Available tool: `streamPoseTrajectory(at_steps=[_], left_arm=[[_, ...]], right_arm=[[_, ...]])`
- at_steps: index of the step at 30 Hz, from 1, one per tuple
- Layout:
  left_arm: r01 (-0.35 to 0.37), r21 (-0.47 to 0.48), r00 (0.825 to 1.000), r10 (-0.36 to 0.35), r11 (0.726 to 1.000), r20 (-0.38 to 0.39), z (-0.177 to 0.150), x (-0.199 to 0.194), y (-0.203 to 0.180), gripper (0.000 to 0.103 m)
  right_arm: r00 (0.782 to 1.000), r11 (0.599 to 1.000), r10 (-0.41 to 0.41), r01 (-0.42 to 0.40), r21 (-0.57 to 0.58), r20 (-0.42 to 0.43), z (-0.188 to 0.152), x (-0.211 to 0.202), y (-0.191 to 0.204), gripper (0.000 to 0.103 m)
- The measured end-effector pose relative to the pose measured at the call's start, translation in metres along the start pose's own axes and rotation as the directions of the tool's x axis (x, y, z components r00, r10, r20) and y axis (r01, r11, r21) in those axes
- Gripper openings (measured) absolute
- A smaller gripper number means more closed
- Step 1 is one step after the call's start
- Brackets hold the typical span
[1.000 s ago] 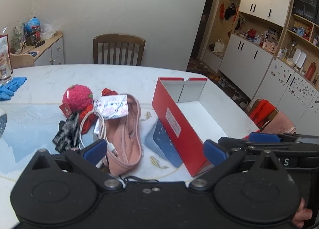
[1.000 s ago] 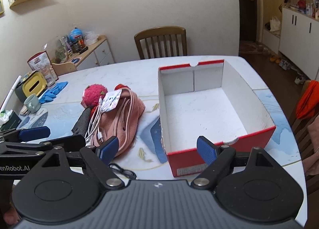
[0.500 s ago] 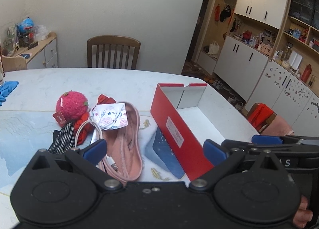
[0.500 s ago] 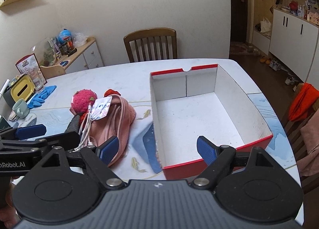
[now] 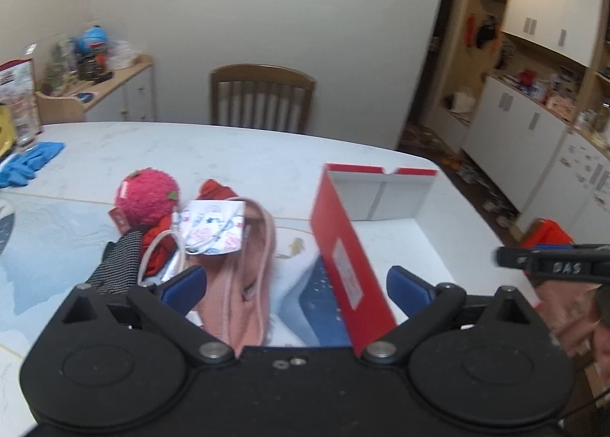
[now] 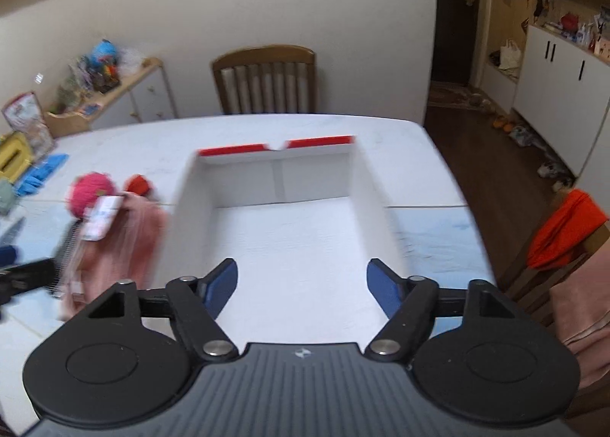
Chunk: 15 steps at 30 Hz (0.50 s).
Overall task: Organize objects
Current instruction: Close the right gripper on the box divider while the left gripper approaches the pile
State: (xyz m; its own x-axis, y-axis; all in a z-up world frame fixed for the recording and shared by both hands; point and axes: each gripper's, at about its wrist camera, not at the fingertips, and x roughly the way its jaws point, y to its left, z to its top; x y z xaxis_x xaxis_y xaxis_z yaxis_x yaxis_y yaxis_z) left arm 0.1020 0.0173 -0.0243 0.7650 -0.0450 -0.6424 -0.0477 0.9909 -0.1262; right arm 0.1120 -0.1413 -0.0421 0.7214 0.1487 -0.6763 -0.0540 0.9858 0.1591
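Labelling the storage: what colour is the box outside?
Red box, white inside; left wrist view shows it best.

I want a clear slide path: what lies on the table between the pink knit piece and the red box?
In the left wrist view, between the pink knit piece and the red box lies only the table's printed mat, blue patch and small fish motif; no loose object.

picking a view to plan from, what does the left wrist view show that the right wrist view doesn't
Only the left wrist view: the red outer side of the box wall with its white label, the white cable looped on the pile, and the left gripper, jaws open and empty.

Only the right wrist view: the box's whole bare white floor, the orange cloth on a chair at the right, and the right gripper, jaws apart with nothing between them; they have just been closing.

Both: the pink fuzzy ball, floral pouch, pink knit item, blue gloves and wooden chair.
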Motion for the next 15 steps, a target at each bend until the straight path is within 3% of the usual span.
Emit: streamPoseTrajectory(at_steps=[7, 9, 13, 15], left_arm=[[-0.128, -0.071, 0.991, 0.125, 0.989, -0.051, 0.0, 0.012, 0.02, 0.096], [-0.151, -0.068, 0.987, 0.146, 0.986, -0.073, 0.0, 0.019, 0.027, 0.094], [-0.176, -0.042, 0.979, 0.17, 0.983, -0.112, -0.001, 0.038, 0.046, 0.089], [-0.181, -0.033, 0.976, 0.175, 0.983, -0.132, -0.002, 0.049, 0.056, 0.083]], right_arm=[[0.993, 0.999, -0.051, 0.05, -0.011, -0.105, 0.009, 0.047, -0.052, 0.063], [0.988, 0.999, -0.036, 0.037, -0.001, -0.147, 0.011, 0.061, -0.059, 0.054], [0.984, 0.999, -0.031, 0.028, -0.02, -0.175, 0.012, 0.078, -0.059, 0.051], [0.979, 0.999, -0.025, 0.02, -0.026, -0.202, 0.009, 0.085, -0.057, 0.041]])
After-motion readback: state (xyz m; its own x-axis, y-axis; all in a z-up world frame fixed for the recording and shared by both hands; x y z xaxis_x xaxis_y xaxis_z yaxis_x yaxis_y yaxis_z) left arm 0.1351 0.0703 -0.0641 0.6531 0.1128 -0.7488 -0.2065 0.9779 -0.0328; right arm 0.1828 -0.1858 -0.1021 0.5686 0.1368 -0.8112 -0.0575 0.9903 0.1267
